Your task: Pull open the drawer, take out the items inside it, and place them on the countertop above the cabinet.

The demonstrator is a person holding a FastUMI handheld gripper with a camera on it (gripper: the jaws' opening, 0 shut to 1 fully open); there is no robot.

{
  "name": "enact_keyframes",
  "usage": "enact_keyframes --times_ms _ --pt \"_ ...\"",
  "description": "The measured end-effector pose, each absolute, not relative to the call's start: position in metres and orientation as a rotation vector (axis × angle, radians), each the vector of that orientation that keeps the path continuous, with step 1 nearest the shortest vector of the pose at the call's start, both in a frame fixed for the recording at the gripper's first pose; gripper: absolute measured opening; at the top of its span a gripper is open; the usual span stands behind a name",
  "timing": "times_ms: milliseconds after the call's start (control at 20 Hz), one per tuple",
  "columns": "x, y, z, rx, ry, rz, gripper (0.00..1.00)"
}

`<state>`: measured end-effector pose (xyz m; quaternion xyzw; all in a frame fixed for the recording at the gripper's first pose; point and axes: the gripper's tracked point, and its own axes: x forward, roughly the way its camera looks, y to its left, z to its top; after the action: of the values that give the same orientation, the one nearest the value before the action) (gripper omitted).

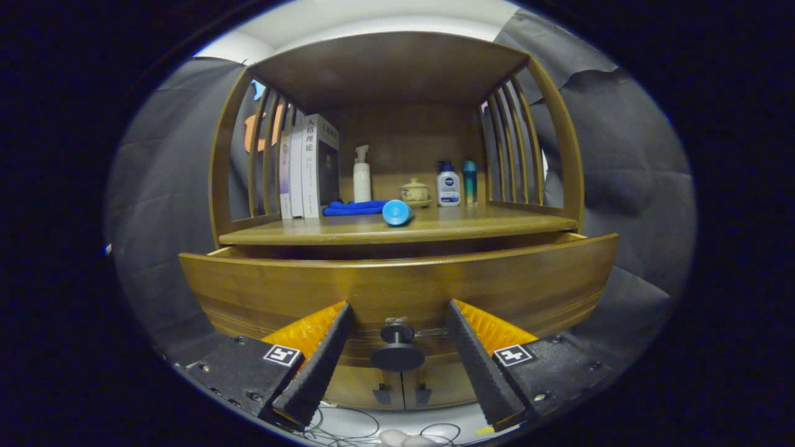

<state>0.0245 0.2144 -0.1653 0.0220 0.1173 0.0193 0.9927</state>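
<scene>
black ribbed fingers of my jaws stand wide apart, touching nothing, with the dark round knob of the drawer sitting between them, apart from both pads. orange backing shows behind each finger. the drawer is pulled out from the wooden cabinet, its curved front panel just ahead of my fingers; from here its front hides whatever lies inside. above the drawer, the bench of the cabinet carries a blue cylinder lying on its side near the front edge, with a folded blue cloth just behind it. books stand upright at the left beside the slatted side. a white spray bottle stands at the back, then a small lidded pot, a white bottle with a blue cap and a slim teal bottle. below the drawer, two cupboard doors meet, closed.
</scene>
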Motion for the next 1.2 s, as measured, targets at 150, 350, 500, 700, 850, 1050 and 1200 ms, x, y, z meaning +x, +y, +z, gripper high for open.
enact_keyframes --times_ms 150,350,500,700,850,1050,1200 --pt "0.036 0.215 -0.165 0.034 0.239 0.035 0.98" --pt "0.051 0.216 -0.165 0.028 0.235 0.03 0.98" --pt "0.064 0.217 -0.167 0.023 0.243 0.028 0.98" --pt "0.063 0.216 -0.177 0.028 0.31 0.027 0.98" --pt "0.064 0.219 -0.175 0.088 0.338 0.023 0.98" --pt "0.063 0.218 -0.177 0.096 0.336 0.043 0.98" --pt "0.052 0.207 -0.167 0.096 0.294 0.035 0.99"
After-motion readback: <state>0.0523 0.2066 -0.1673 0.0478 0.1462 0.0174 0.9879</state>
